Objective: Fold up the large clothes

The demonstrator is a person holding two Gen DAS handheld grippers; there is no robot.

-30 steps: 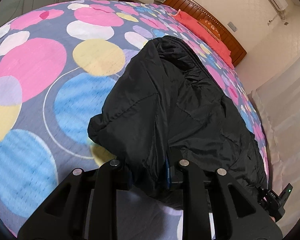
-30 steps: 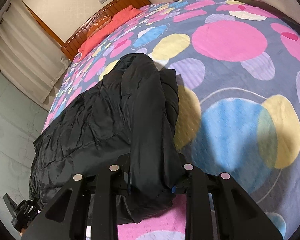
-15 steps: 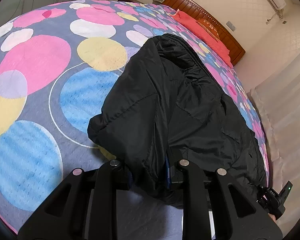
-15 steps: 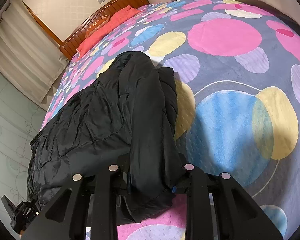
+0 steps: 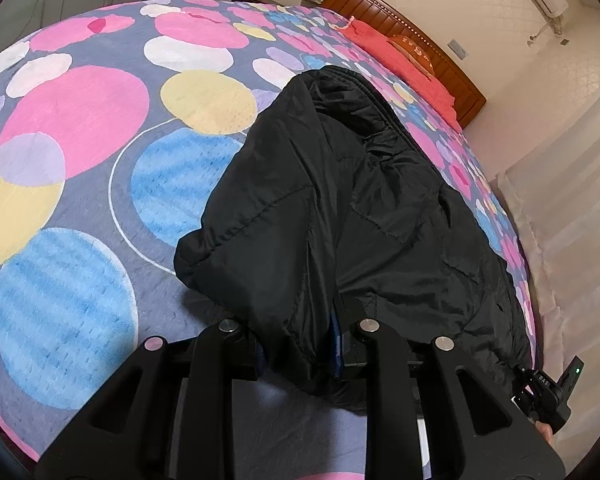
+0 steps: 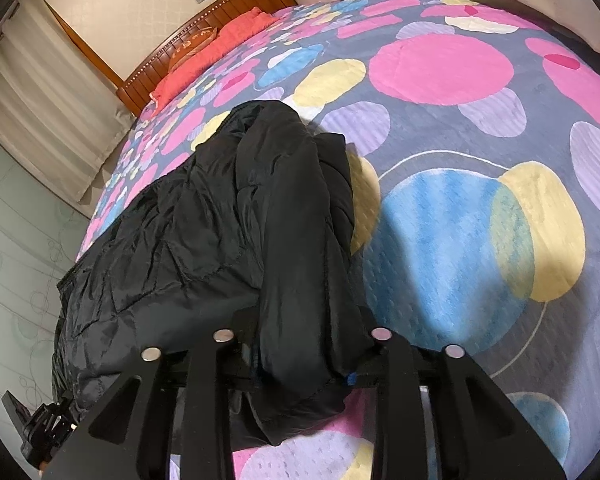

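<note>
A large black padded jacket (image 5: 340, 208) lies lengthwise on a bed with a dotted bedspread (image 5: 80, 128); it also shows in the right wrist view (image 6: 220, 240). My left gripper (image 5: 300, 348) is shut on a thick fold of the jacket's near edge, held a little above the bedspread. My right gripper (image 6: 304, 364) is shut on another bunched fold of the same jacket. Each fold drapes over the fingers and hides the fingertips. The right gripper shows at the lower right of the left wrist view (image 5: 548, 396), the left gripper at the lower left of the right wrist view (image 6: 44, 428).
A red pillow (image 5: 400, 52) and wooden headboard (image 5: 428, 40) are at the far end of the bed. Curtains (image 6: 48, 92) hang along one side. Bare bedspread (image 6: 480, 240) lies beside the jacket.
Both grippers have drawn back slightly with the jacket folds, so more of the bedspread shows near the frame's lower edge. Both holds are unchanged.
</note>
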